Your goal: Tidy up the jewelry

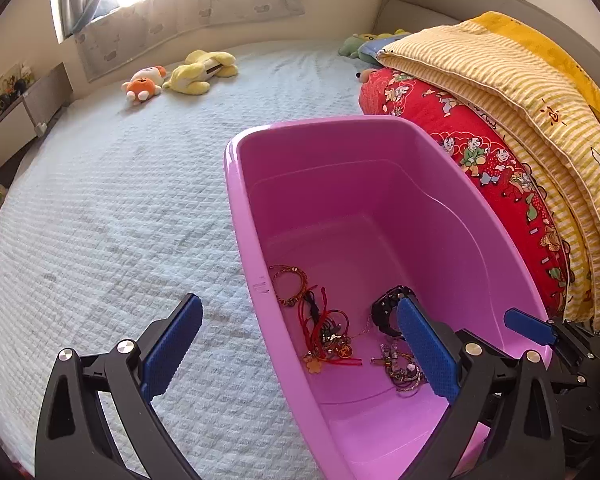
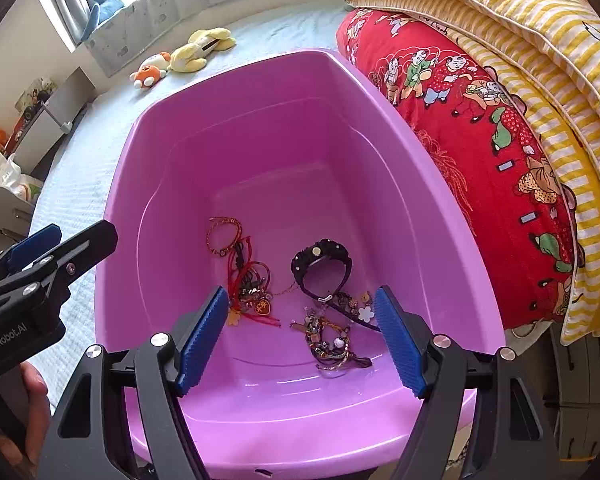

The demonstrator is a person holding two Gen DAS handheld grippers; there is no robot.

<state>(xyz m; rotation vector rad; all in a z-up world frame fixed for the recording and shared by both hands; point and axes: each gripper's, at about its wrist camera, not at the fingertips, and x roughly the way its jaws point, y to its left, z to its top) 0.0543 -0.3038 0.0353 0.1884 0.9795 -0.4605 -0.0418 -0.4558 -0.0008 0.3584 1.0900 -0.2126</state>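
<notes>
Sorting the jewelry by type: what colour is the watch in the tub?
Black, strap and case alike. The watch shows best in the right wrist view, lying on the tub's floor.

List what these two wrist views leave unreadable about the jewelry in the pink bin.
- Left wrist view: the black watch is partly covered by the left gripper's blue pad.
- Both views: the red cord tangle and the beaded pile are too small and knotted to count pieces.
- Right wrist view: the pink bin's near rim is cut off behind the right gripper.
</notes>
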